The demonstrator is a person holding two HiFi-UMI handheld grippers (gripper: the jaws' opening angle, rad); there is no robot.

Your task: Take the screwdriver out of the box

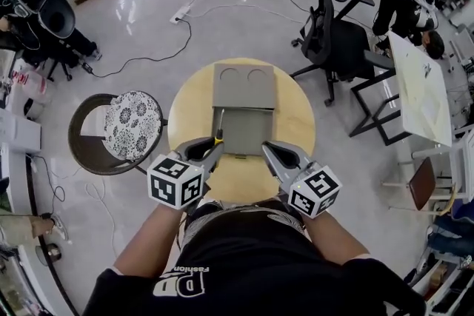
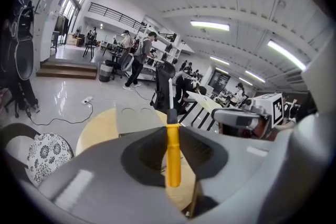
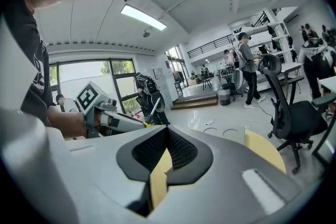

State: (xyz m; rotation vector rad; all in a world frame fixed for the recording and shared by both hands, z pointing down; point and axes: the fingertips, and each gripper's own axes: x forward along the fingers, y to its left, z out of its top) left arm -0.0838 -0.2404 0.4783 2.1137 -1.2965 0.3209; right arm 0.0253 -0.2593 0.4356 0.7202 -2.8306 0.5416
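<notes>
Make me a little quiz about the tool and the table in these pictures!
1. True or false: the left hand-held gripper grips the screwdriver by its yellow handle.
2. Which shape is the wooden table? A: square. B: round. C: triangle.
3. Fill the gap: the grey box on the table has its lid ____.

Key: 1 true. 2 B. 3 open.
</notes>
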